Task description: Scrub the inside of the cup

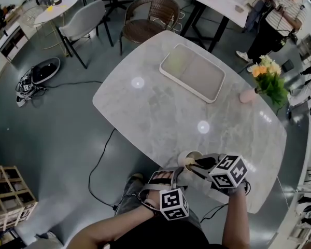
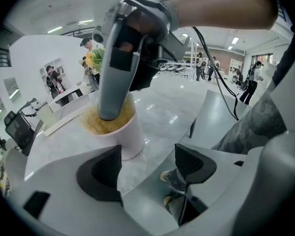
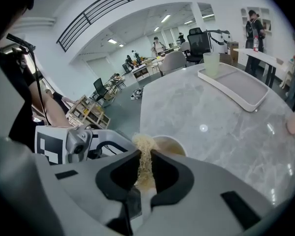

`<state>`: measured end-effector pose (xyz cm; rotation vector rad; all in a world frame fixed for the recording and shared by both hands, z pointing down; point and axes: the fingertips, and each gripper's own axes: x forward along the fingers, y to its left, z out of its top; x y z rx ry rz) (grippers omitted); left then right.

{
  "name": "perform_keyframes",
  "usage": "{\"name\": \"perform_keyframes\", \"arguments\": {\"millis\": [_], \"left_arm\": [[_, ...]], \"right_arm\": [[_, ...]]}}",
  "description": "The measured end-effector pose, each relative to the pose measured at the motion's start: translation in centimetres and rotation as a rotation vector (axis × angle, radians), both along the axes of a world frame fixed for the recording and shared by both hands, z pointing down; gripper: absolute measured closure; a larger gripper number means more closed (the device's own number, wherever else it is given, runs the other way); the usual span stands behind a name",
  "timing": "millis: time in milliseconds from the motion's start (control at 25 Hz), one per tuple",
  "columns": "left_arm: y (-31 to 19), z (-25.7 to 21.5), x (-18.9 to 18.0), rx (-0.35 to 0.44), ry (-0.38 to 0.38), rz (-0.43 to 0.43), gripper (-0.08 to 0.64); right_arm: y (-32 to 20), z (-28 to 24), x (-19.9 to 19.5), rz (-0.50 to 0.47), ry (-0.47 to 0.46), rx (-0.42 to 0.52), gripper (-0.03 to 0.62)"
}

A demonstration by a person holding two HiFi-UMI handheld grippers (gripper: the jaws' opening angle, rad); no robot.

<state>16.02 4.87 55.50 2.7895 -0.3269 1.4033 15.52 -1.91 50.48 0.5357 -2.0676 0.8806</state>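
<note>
Cup (image 1: 185,158) scrubbing is in hand: the right tongs (image 3: 146,167) are clamped on a tan, wiry scrub pad (image 3: 145,149) pushed into the cup's mouth. The left tongs (image 2: 147,167) stand wide apart and empty, just short of the cup's smooth white wall. Twisting the pad next likely needs that wall braced. Under the cup lies a glossy marble table (image 1: 160,113), its near edge close by.

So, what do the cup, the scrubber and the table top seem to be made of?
Cup: smooth white wall with a soft sheen, probably ceramic or plastic; the look leaves it open.
Scrubber: tan, coarse, tangled fibres, like loofah or another plant fibre.
Table top: pale grey with faint veins, glossy enough to reflect lamps, so polished marble or a marble-look slab.
</note>
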Motion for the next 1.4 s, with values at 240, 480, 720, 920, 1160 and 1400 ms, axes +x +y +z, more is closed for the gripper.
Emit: {"name": "perform_keyframes", "arguments": {"millis": [240, 480, 720, 920, 1160, 1400], "left_arm": [[-0.3, 0.2, -0.2, 0.012, 0.006, 0.021, 0.213], [-4.2, 1.8, -3.2, -0.009, 0.003, -0.144, 0.213], [-6.5, 1.1, 0.0, -0.061, 0.131, -0.013, 0.210], [-6.4, 2.1, 1.4, 0.018, 0.054, 0.115, 0.201], [-6.4, 2.0, 0.1, 0.063, -0.006, -0.002, 0.199], [-6.7, 2.0, -2.8, 0.077, -0.050, -0.140, 0.198]], "right_arm": [[-1.0, -0.3, 1.3, 0.069, 0.000, -0.008, 0.531], [-1.7, -0.1, 2.6, 0.146, 0.205, 0.057, 0.531], [-1.4, 2.6, 1.3, 0.062, 0.340, 0.078, 0.531], [-1.2, 3.3, 0.3, -0.008, 0.320, 0.042, 0.531], [-0.6, 2.3, -1.6, -0.028, 0.121, -0.001, 0.532], [-0.1, -0.1, -4.5, -0.078, -0.013, 0.031, 0.532]]}}
